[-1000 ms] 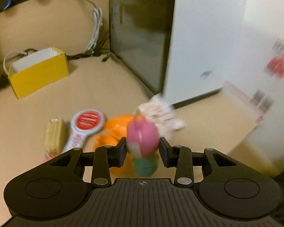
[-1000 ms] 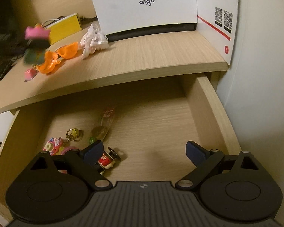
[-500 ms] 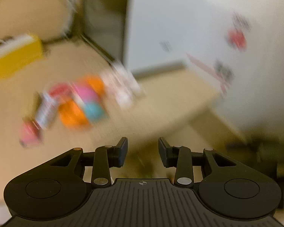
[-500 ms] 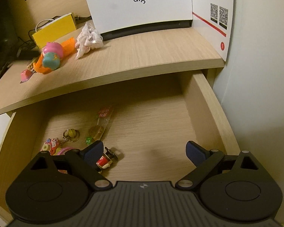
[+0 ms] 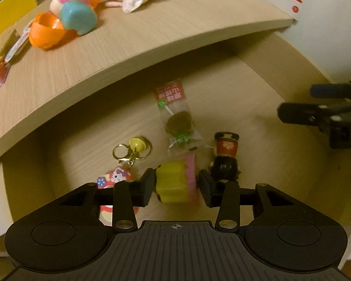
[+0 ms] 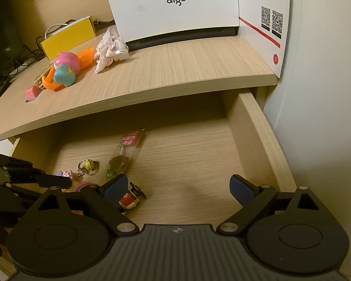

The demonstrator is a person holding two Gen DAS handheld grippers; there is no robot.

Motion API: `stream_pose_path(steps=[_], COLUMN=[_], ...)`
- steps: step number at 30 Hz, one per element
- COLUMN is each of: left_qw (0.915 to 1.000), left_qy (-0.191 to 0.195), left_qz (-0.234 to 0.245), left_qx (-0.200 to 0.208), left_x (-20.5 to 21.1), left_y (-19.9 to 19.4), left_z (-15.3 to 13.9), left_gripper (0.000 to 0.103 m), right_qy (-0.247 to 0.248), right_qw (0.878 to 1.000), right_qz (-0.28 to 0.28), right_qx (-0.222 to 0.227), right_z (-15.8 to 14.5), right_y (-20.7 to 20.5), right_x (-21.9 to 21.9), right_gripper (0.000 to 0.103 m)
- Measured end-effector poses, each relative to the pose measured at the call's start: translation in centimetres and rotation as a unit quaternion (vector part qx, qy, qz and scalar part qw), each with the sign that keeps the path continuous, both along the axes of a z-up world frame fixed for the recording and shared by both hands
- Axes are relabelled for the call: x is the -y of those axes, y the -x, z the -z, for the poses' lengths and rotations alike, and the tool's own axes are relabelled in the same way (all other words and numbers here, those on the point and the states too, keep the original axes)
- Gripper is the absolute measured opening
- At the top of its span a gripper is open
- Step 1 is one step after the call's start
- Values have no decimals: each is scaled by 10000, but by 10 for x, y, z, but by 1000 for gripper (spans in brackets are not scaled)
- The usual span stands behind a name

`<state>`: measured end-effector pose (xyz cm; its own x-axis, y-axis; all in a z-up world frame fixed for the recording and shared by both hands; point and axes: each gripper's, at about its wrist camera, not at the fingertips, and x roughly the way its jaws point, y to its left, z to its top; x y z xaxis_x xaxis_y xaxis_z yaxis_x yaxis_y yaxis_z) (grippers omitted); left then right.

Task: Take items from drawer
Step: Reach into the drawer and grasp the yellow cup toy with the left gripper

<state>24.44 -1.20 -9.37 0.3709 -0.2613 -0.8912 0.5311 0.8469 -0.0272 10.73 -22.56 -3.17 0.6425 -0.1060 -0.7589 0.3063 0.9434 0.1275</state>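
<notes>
Your left gripper (image 5: pixel 175 185) sits low in the open drawer (image 6: pixel 257 135), its jaws spread to either side of a yellow block toy with a pink end (image 5: pixel 175 180); whether the pads (image 5: pixel 147 185) touch it cannot be told. Just right of the block lies a small doll in a red robe with black hair (image 5: pixel 224 157). To its left lies a keychain with a gold ring and yellow bell (image 5: pixel 133 149), attached to a pink-and-white charm (image 5: pixel 114 178). Beyond the block, toward the drawer's back, lies a clear candy wrapper with a red label (image 5: pixel 173 114); its printed characters are too small to read.

Your right gripper (image 6: pixel 177 189) hovers over the drawer's front right part, jaws wide apart and holding nothing; its left blue pad (image 6: pixel 115 187) stands just beside the doll.

On the counter (image 6: pixel 187 70) above, near the left edge, lie a pink-and-teal figure (image 6: pixel 65 68) against orange capsule halves (image 6: pixel 85 55), a crumpled white-and-pink packet (image 6: pixel 110 46) and a small pink piece (image 6: pixel 32 92). A yellow box (image 6: pixel 67 37) stands behind them. At the back edge stands a white box marked "aigo" (image 6: pixel 175 7); its right face carries a red stripe and two QR codes (image 6: pixel 271 21).
</notes>
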Motion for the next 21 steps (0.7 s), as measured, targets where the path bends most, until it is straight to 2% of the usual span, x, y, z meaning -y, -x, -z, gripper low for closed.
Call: stream_pose_path(steps=[6, 11, 14, 21], left_qw=[9996, 9987, 9973, 9848], left_qy=[110, 354, 540, 1064], left_qz=[-130, -169, -206, -900], left_qx=[-233, -318, -464, -1037], left_x=[-7, -11, -17, -54], left_y=[-5, -10, -11, -4], left_z=[16, 22, 19, 2], left_gripper=[53, 50, 48, 47], right_qy=[101, 277, 576, 782], right_qw=[9999, 9996, 9980, 9916], right_qz=[16, 39, -209, -808], right_qx=[-21, -65, -160, -647], right_z=[-1, -3, -6, -11], right_y=[0, -1, -5, -23], right_x=[-2, -6, -16, -33], right_gripper=[95, 95, 95, 95])
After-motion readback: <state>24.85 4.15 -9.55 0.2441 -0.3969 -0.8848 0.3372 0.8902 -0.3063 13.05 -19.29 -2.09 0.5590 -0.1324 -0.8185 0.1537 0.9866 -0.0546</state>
